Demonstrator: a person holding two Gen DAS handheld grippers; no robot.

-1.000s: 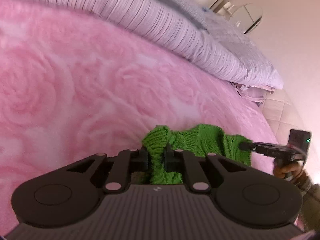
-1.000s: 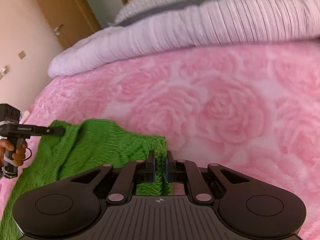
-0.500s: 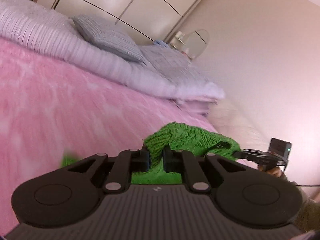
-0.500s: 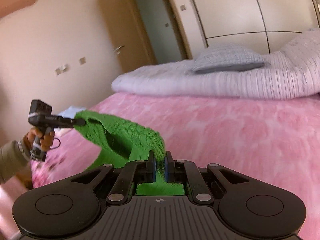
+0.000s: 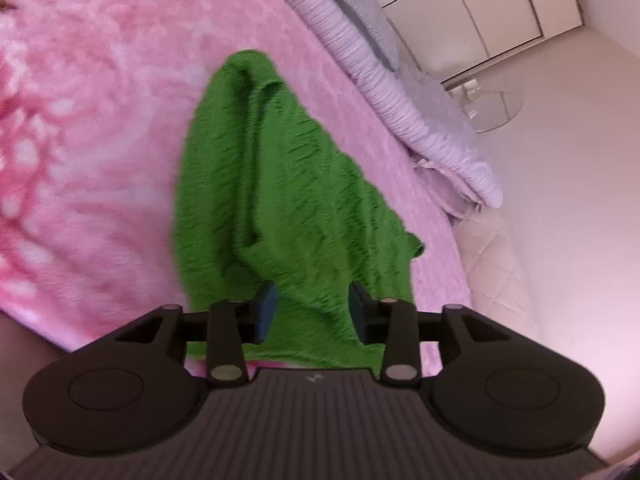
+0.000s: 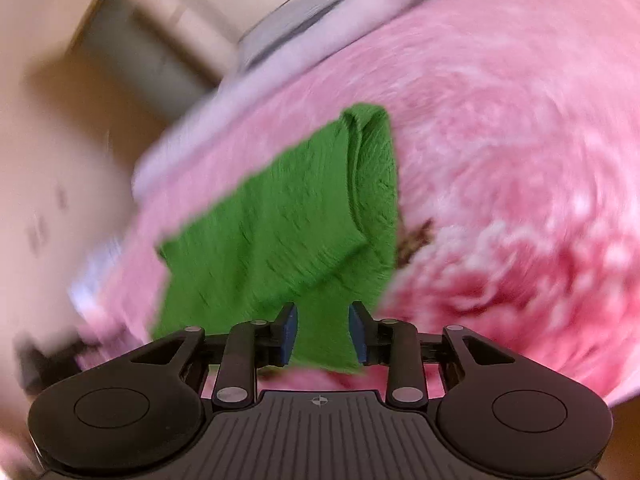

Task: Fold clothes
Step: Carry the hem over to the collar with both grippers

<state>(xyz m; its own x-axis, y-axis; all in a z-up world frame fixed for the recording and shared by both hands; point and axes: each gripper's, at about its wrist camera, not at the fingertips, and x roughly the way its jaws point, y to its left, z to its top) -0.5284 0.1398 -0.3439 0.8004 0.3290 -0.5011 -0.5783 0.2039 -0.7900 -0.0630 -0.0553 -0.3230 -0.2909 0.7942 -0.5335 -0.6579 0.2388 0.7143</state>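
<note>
both grippers stand with their jaws spread wide and grip nothing. left gripper (image 5: pixel 312 312) looks down along its two black fingers, whose blue pads (image 5: pixel 266 312) sit well apart, with green knit showing in the gap between them but not pinched by either pad. right gripper (image 6: pixel 322 334) is the same: fingers parted, blue pads facing each other across a strip of green cloth that neither one presses.

the green knitted garment (image 5: pixel 280 184) lies on the pink rose-patterned blanket (image 5: pixel 100 100) that covers the bed. in the left wrist view it stretches away from the fingers as a long rumpled shape, narrow at the far end, with a deep lengthwise crease down its middle and a small corner poking out on its right edge. in the right wrist view the garment (image 6: pixel 288 216) reads as a broader panel with one side rolled or folded over along its right edge; whether it is a sleeve or a hem cannot be told. the blanket (image 6: pixel 500 140) here is strongly smeared by motion blur.

beyond the blanket, in the left view, a pale lilac ribbed duvet (image 5: pixel 384 80) and a grey pillow (image 5: pixel 356 12) lie along the bed's far side, with white wardrobe doors (image 5: pixel 500 12) and a round glass table (image 5: pixel 496 108) behind them.
</note>
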